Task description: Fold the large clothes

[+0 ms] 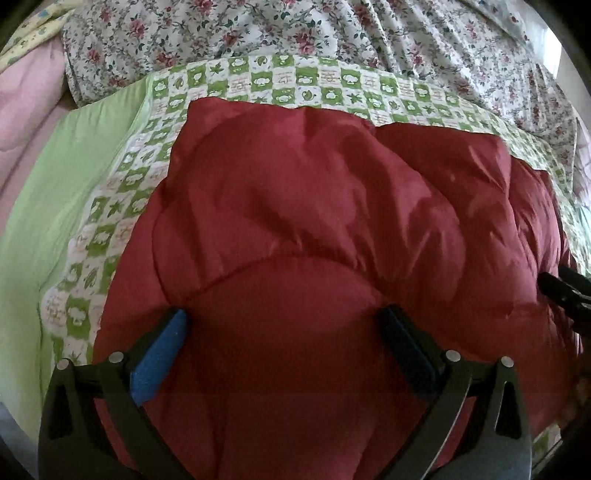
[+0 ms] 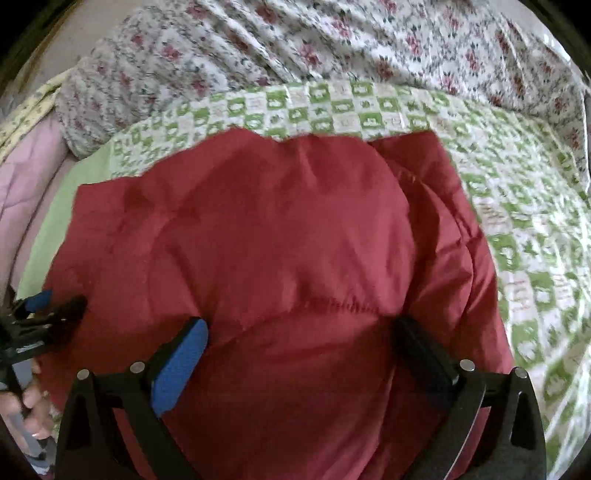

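Black metal arms tipped with blue foam pads frame the bottom of each wrist view, and both pairs of fingers are spread wide with nothing pinched between them. Under the left gripper (image 1: 284,325) swells the red puffer jacket (image 1: 314,229), its shell a smooth, faintly glossy fabric that bulges in soft rounded pillows divided by curved stitched seams. The left gripper's blue pad (image 1: 159,362) is rough and spongy against the slick cloth. The right gripper (image 2: 303,336) hangs over the same jacket (image 2: 258,229), just short of a puckered, gathered seam (image 2: 340,304) that runs crosswise.

The jacket lies bundled on the bed, resting on a flat checked sheet (image 1: 110,206) printed with green and white squares bearing leaf and animal shapes. Left of the jacket, a plain pale-green border (image 1: 55,192) edges that sheet, and farther left lies a pink quilted cover (image 1: 26,103). Beyond the jacket's far edge, a rumpled floral blanket (image 1: 332,29) with red roses on white is heaped in deep folds.
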`<state>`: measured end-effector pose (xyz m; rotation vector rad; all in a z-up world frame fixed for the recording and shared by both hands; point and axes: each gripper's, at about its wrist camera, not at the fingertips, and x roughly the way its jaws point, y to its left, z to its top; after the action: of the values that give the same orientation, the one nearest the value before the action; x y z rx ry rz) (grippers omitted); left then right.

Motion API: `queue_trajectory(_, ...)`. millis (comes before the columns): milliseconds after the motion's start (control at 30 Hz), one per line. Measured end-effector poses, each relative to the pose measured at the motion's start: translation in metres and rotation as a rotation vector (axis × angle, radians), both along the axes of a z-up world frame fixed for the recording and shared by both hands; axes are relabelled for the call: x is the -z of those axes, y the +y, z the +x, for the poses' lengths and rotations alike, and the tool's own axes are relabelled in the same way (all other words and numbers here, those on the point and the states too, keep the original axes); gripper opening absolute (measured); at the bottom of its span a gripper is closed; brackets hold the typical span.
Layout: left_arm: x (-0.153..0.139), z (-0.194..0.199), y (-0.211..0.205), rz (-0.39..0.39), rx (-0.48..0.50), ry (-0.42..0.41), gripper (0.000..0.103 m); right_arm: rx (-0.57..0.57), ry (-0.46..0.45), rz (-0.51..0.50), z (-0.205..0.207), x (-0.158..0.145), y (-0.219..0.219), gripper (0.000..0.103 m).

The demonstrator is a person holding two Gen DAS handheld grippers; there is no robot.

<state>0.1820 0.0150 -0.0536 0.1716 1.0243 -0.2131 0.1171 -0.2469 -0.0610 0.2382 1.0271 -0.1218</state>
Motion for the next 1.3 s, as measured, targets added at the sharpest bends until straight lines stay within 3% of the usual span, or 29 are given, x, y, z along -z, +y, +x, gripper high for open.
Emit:
queue_trajectory(333,0.008,0.018,-0.01,0.026,-0.003,-0.002,0.103,0.059,-0.014,0.04,0.006,0.009,-0.016,0.103)
queue_trajectory(533,0.008,0.017,-0.007,0.02,0.006,0.001,0.103,0.045,-0.086,-0.024,-0.024,-0.027,0.0,0.101)
queue_trajectory(733,0.002,0.012,-0.005,0.028,0.007,0.004,0.103,0.029,-0.025,-0.023,-0.022,0.004,-0.003,0.103)
queue_trajectory(967,-0.021,-0.029,0.014,0.002,0.009,-0.007,0.103,0.027,-0.073,0.035,-0.049,-0.029,0.004,0.102)
queue_trajectory(1300,-0.042,-0.104,0.021,0.028,0.069,-0.05,0.103,-0.121,-0.109,0.021,-0.115,-0.069,0.048,0.103)
